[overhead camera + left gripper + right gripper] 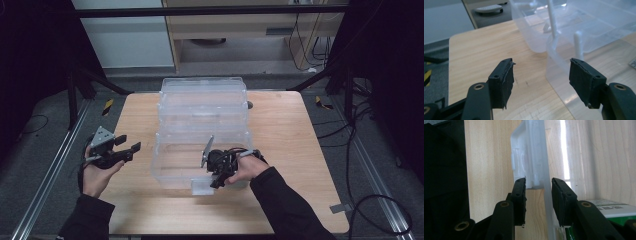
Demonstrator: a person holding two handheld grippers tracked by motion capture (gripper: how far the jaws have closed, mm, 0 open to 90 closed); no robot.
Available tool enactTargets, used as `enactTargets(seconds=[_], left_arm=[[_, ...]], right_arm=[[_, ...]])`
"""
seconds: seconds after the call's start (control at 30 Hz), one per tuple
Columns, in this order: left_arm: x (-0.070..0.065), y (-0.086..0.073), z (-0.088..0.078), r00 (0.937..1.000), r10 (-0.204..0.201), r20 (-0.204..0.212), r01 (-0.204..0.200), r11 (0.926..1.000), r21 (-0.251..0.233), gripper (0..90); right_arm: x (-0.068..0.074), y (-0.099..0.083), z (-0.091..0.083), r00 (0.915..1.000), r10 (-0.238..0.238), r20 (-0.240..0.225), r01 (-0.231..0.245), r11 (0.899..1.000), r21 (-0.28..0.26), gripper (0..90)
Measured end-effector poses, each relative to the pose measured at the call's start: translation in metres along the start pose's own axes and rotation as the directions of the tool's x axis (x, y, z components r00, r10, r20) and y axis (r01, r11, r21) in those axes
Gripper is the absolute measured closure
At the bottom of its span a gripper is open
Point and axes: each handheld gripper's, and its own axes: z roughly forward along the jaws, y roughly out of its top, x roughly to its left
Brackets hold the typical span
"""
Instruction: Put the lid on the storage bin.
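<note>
Straddling the near wall of the clear plastic bin (pixel 172 165), right gripper (pixel 218 176) with one pad outside by the white latch (pixel 529 157) and one inside; pads (pixel 520 192) narrowly apart, whether pressing the wall hard to tell. Cut off at the lower edge of the right gripper view, a green-and-white labelled item (pixel 614 213), too little visible to name. Held off to the left above the wooden table (pixel 140 200), left gripper (pixel 127 145), fingers (pixel 501 82) spread wide, nothing between them, touching nothing. Seen from the left gripper view but blurred from above, white upright posts (pixel 578 45) at the bin's corner. Stacked farther back, two more clear bins (pixel 202 92).
</note>
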Motion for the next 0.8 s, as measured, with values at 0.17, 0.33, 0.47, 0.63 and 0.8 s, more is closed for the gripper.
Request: enactTargets(seconds=[0.17, 0.33, 0.47, 0.63, 0.8], left_arm=[[0.000, 0.025, -0.002, 0.9940, 0.082, 0.072, -0.083, 0.9965, 0.007, 35.6], [-0.002, 0.050, 0.003, 0.9745, 0.155, 0.163, -0.159, 0.9872, 0.014, 35.5], [-0.006, 0.069, 0.007, 0.9558, 0.212, 0.204, -0.218, 0.9759, 0.008, 35.2], [-0.010, 0.092, 0.012, 0.9313, 0.267, 0.248, -0.277, 0.9607, 0.007, 35.2], [-0.016, 0.114, 0.025, 0.9008, 0.333, 0.279, -0.354, 0.9349, 0.028, 35.4]], right_arm=[[0.000, 0.000, 0.000, 1.0000, -0.001, -0.003, 0.001, 1.000, 0.001, 65.1], [-0.002, 0.000, 0.000, 0.9999, 0.001, -0.010, -0.001, 1.000, 0.000, 65.0], [-0.001, -0.001, 0.000, 0.9999, -0.007, -0.010, 0.007, 1.000, -0.002, 65.1], [-0.002, -0.001, 0.000, 0.9999, -0.007, -0.013, 0.007, 1.000, -0.002, 65.1], [-0.001, -0.001, 0.000, 0.9999, -0.005, -0.016, 0.005, 1.000, -0.002, 65.1]])
